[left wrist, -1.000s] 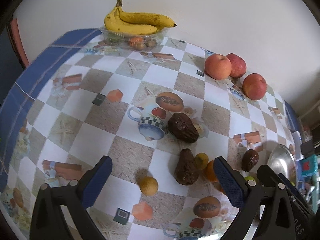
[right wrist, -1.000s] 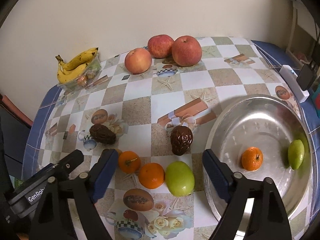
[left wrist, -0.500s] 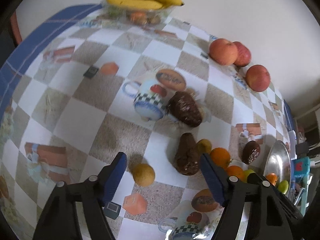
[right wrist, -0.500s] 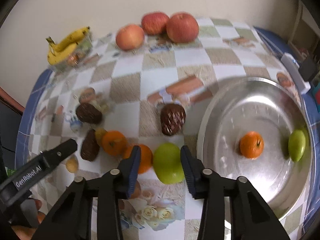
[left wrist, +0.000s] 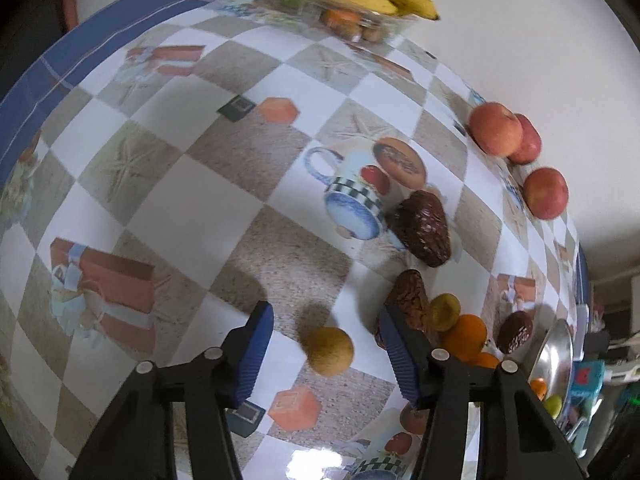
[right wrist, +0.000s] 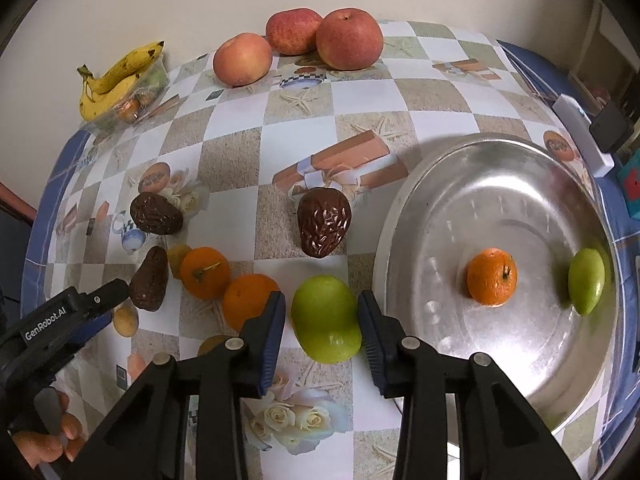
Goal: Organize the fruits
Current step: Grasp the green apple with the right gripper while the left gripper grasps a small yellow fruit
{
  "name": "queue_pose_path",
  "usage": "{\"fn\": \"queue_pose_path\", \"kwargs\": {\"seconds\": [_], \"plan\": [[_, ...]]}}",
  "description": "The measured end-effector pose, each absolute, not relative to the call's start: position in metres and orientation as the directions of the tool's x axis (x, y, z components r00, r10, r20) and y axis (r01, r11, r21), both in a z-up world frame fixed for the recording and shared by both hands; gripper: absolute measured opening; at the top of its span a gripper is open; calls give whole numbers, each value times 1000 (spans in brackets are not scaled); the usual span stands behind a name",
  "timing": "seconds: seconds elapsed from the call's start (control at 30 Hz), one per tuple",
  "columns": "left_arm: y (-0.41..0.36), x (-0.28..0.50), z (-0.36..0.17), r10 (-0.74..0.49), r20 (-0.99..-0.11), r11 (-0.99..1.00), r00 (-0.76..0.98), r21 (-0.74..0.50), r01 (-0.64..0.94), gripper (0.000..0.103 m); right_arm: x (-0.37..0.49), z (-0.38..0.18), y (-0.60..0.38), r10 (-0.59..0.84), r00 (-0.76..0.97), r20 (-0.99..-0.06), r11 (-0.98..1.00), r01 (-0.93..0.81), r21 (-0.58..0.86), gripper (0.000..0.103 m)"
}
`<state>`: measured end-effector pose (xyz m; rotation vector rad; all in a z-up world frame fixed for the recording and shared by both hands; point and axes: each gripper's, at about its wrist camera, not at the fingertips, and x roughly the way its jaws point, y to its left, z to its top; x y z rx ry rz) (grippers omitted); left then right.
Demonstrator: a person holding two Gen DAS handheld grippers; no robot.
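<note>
My right gripper (right wrist: 322, 326) is shut on a green fruit (right wrist: 326, 318) that rests on the tablecloth beside the steel tray (right wrist: 400, 216). The tray holds an orange (right wrist: 491, 277) and a second green fruit (right wrist: 586, 281). My left gripper (left wrist: 326, 350) is open around a small yellow-brown fruit (left wrist: 331, 351), with gaps on both sides. This fruit also shows in the right wrist view (right wrist: 125, 321). Two oranges (right wrist: 205, 267) and three dark brown wrinkled fruits (right wrist: 323, 222) lie on the cloth.
Three red apples (right wrist: 349, 39) sit at the far edge by the wall. Bananas (right wrist: 116, 78) lie on a clear container at the far left. A white device (right wrist: 584, 134) and dark items stand right of the tray.
My right gripper has closed in on the green fruit. My left gripper has moved down and forward so that the small yellow-brown fruit lies between its fingers, and it has narrowed.
</note>
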<state>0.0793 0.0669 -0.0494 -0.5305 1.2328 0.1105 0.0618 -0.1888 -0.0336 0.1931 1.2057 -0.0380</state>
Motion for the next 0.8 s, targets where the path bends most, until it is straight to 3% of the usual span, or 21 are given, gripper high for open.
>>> {"fn": "queue_pose_path", "kwargs": {"seconds": [0.2, 0.5, 0.8], "plan": [[70, 78, -52, -194, -922, 869, 335, -319, -377, 52, 60, -31, -196, 144, 363, -921, 965, 155, 212, 39], [57, 78, -53, -181, -935, 895, 306, -286, -342, 44, 60, -35, -184, 51, 340, -939, 991, 97, 89, 39], [44, 81, -54, -146, -945, 923, 292, -237, -304, 27, 60, -39, -171, -43, 336, -941, 999, 39, -31, 39]]}}
